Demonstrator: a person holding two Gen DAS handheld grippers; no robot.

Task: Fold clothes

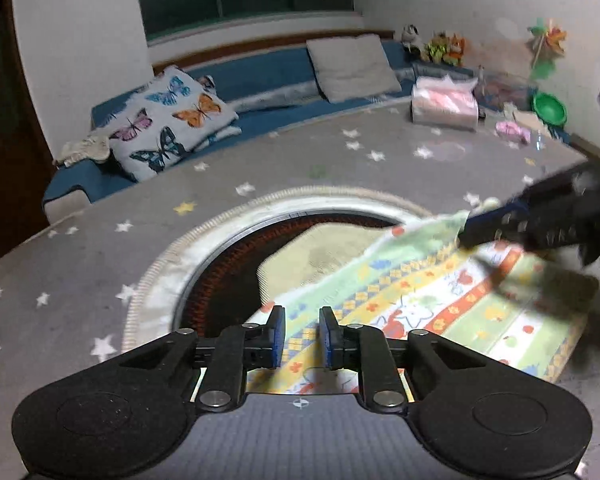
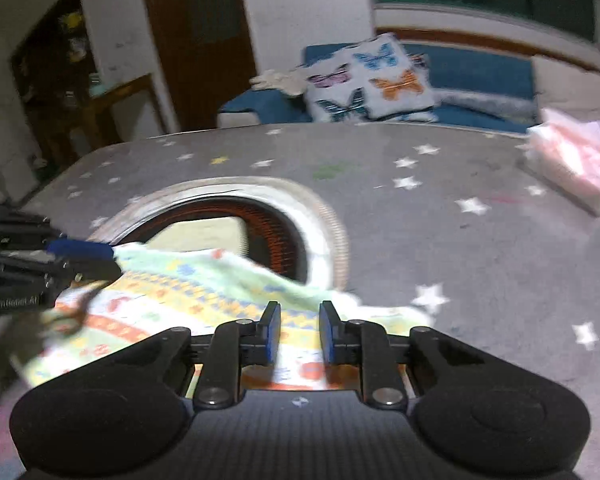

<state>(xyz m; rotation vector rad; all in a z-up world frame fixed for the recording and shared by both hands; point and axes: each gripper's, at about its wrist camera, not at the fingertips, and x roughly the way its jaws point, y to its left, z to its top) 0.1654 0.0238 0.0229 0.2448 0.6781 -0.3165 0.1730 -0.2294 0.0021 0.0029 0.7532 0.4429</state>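
A colourful patterned cloth [image 1: 440,304], pale green with yellow, orange and white bands, lies on the grey star-print table [image 1: 80,280], partly over a round opening [image 1: 268,256]. My left gripper [image 1: 302,334] is open, its fingers on either side of the cloth's near edge. My right gripper [image 1: 466,232] comes in from the right, its tips at the cloth's far green edge. In the right wrist view the cloth [image 2: 204,292] lies under my open right gripper [image 2: 299,330], and my left gripper [image 2: 108,258] is at the cloth's left corner.
The round opening [image 2: 236,228] has a white ribbed rim and a beige pad inside. A pink tissue pack [image 1: 444,106] and a green bowl [image 1: 550,108] stand at the table's far right. A blue sofa with a butterfly cushion [image 1: 172,120] lies behind the table.
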